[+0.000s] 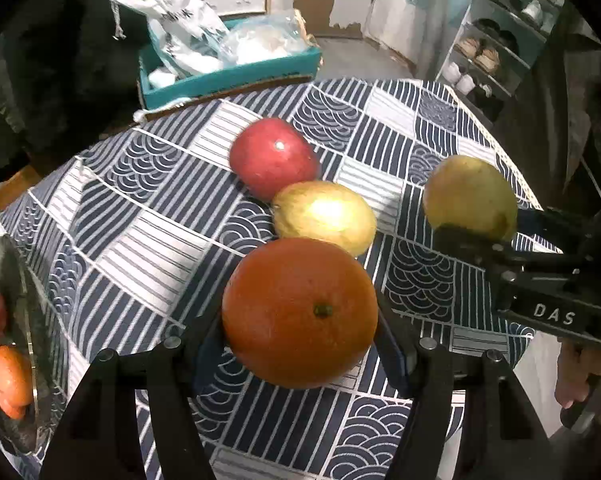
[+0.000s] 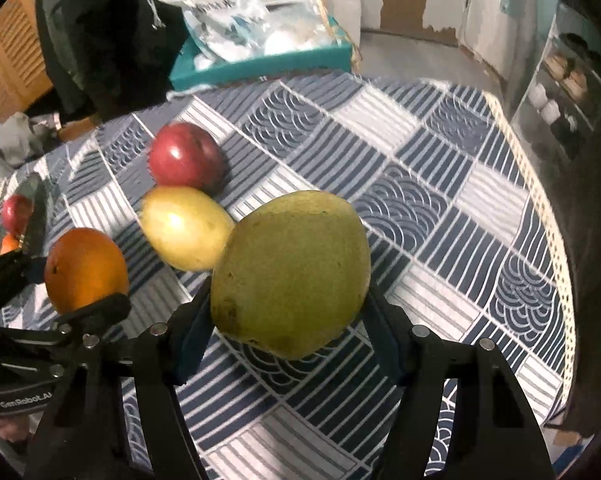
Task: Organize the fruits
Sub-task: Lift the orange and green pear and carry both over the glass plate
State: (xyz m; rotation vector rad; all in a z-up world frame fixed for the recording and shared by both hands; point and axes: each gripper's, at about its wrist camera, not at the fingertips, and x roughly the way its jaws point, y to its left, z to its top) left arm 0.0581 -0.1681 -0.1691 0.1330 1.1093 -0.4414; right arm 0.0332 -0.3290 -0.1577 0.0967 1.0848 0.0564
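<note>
My left gripper [image 1: 300, 344] is shut on an orange [image 1: 300, 312], lifted above the patterned tablecloth [image 1: 148, 208]. My right gripper [image 2: 288, 332] is shut on a green-yellow pear [image 2: 292, 276], also raised off the cloth; the same pear [image 1: 470, 198] shows at the right of the left wrist view. A red apple [image 1: 274, 156] and a yellow pear [image 1: 324, 216] lie side by side on the cloth beyond the orange. From the right wrist view the held orange [image 2: 85, 270] sits at the left, with the red apple [image 2: 186, 158] and yellow pear [image 2: 184, 228] behind it.
A glass bowl [image 1: 32, 320] at the table's left edge holds a red fruit and orange fruit. Behind the table stands a teal box [image 1: 228, 76] stuffed with plastic bags. A shoe rack [image 1: 496, 48] is at the far right. The table edge [image 2: 540, 208] curves along the right.
</note>
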